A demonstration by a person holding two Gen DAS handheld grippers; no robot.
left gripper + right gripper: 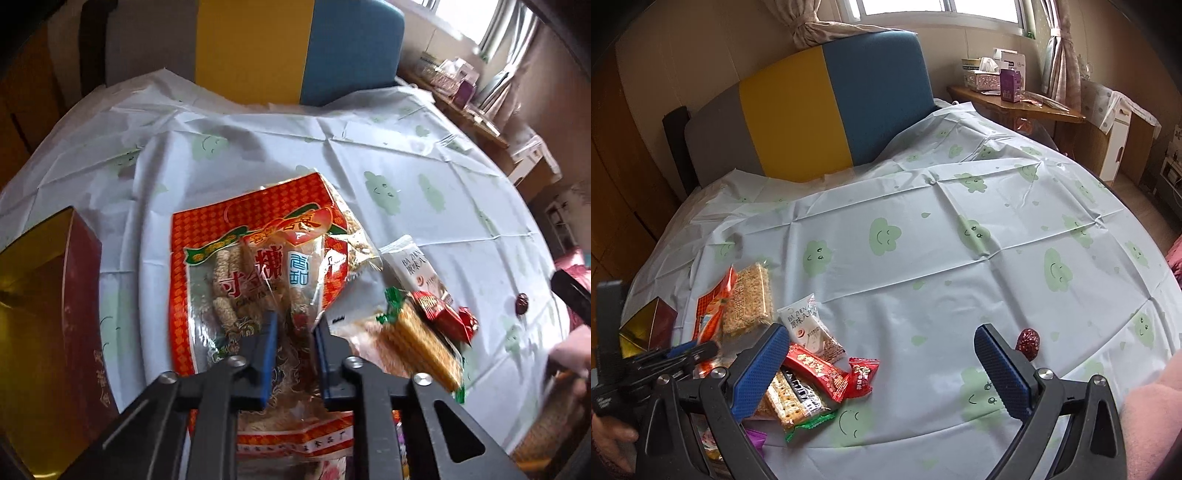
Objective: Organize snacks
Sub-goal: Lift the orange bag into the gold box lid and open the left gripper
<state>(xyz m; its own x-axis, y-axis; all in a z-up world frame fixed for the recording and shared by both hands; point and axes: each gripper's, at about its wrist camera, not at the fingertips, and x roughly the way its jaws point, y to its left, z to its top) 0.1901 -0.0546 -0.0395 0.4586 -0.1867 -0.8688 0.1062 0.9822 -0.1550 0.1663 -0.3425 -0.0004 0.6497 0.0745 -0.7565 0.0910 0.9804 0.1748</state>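
My left gripper (pixel 294 332) is shut on a large orange-red candy bag (pixel 236 258) and holds it off the table; a bag of rice cakes (pixel 354 236) sits behind it. Beside it lie a white packet (pixel 413 269), red wrapped candies (pixel 443 312) and a cracker pack (pixel 417 343). My right gripper (pixel 879 350) is open and empty above the tablecloth. The snack pile lies by its left finger: rice cake bag (pixel 750 299), white packet (pixel 809 328), red candies (pixel 827 373), cracker pack (pixel 794 402). A red date (pixel 1028 342) lies just beyond its right finger (pixel 1001 373).
A red and gold box (pixel 48 314) stands at the left, also seen in the right wrist view (pixel 646 325). The round table has a pale cloth with green clouds (pixel 923 240). A yellow-blue-grey headboard (pixel 812 107) stands behind. A wooden side table (pixel 1015 103) holds boxes.
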